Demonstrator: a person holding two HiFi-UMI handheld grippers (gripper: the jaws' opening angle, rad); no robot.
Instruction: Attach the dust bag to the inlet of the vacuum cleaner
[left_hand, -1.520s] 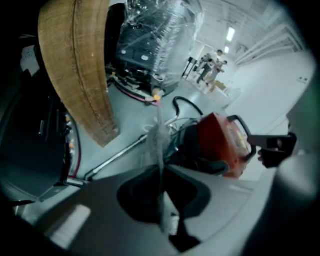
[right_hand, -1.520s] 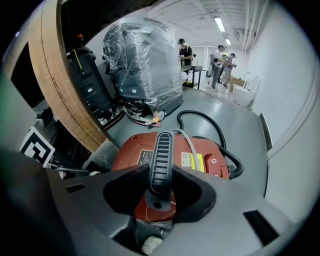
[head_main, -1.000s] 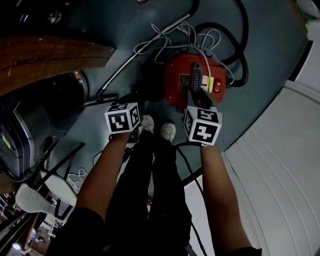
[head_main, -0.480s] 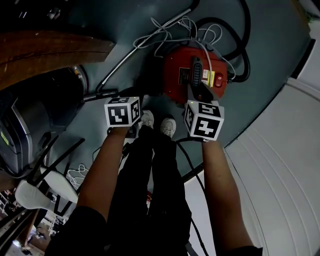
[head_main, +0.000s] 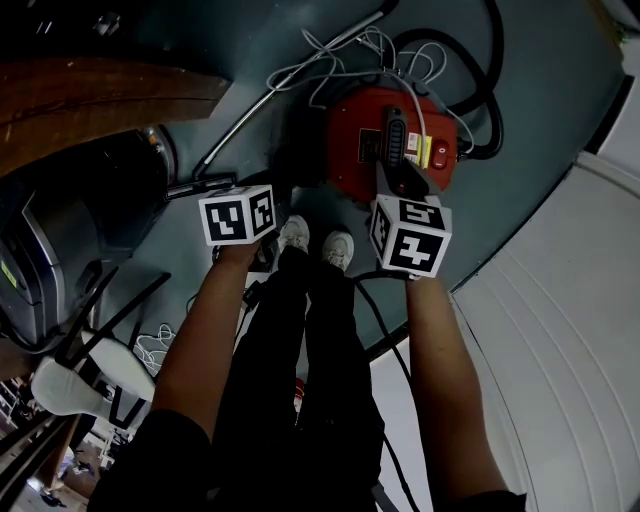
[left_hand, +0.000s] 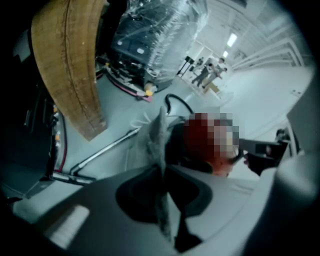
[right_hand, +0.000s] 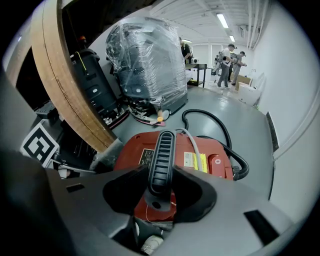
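Observation:
The red vacuum cleaner (head_main: 395, 150) stands on the grey floor in front of the person's shoes (head_main: 315, 245). My right gripper (right_hand: 160, 175) is shut on its black ribbed handle (right_hand: 161, 155), with a jaw pressing on each side. My left gripper (left_hand: 165, 172) is shut on the grey dust bag (left_hand: 159, 145). The bag shows edge-on as a thin crumpled strip rising between the jaws, to the left of the vacuum. In the head view only the marker cubes show, the left one (head_main: 238, 213) and the right one (head_main: 410, 235). The vacuum's inlet is not visible.
A black hose (head_main: 485, 100) and white cable (head_main: 340, 60) loop behind the vacuum. A metal wand (head_main: 250, 130) lies to its left. A curved wooden board (head_main: 100, 110) and a plastic-wrapped machine (right_hand: 145, 65) stand left. A pale raised surface (head_main: 560, 320) borders the right. People (right_hand: 230, 60) stand far off.
The left gripper has tilted a little and its cube has shifted slightly left. The right gripper has stayed on the handle.

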